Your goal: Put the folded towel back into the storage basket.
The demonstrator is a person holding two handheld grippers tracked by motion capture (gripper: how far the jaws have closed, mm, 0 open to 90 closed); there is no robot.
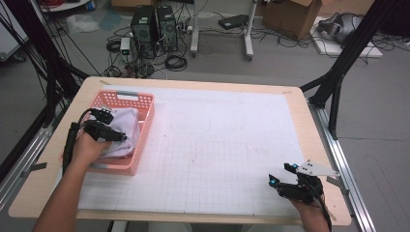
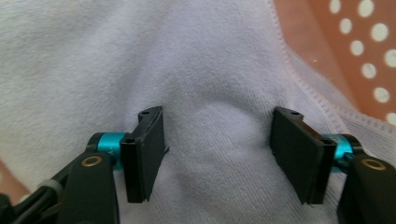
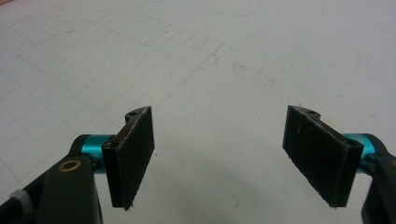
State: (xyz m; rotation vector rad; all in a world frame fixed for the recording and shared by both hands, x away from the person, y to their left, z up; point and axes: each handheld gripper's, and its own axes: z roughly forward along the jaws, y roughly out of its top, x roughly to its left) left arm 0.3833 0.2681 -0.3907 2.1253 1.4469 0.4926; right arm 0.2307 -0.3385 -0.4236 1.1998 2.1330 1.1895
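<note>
The left forearm [image 1: 58, 203] enters from six o'clock, reaching toward eleven; its hand [image 1: 87, 147] holds the left gripper [image 1: 126, 137] pointing toward three o'clock, jaws standing wide apart. At five o'clock the right hand [image 1: 309, 210] holds the right gripper [image 1: 280, 175] aimed at ten o'clock, jaws spread, nothing between them.

**Three cameras, one bench**

The high view looks forward and down on the whole light wooden bench [image 1: 295, 104] with its white gridded mat [image 1: 217, 145]. The left gripper view sits very close over a pale lilac terry towel [image 2: 196, 70] in the pink perforated plastic basket [image 2: 369, 60], both shared with the high view. The right gripper view faces low across the mat.
</note>
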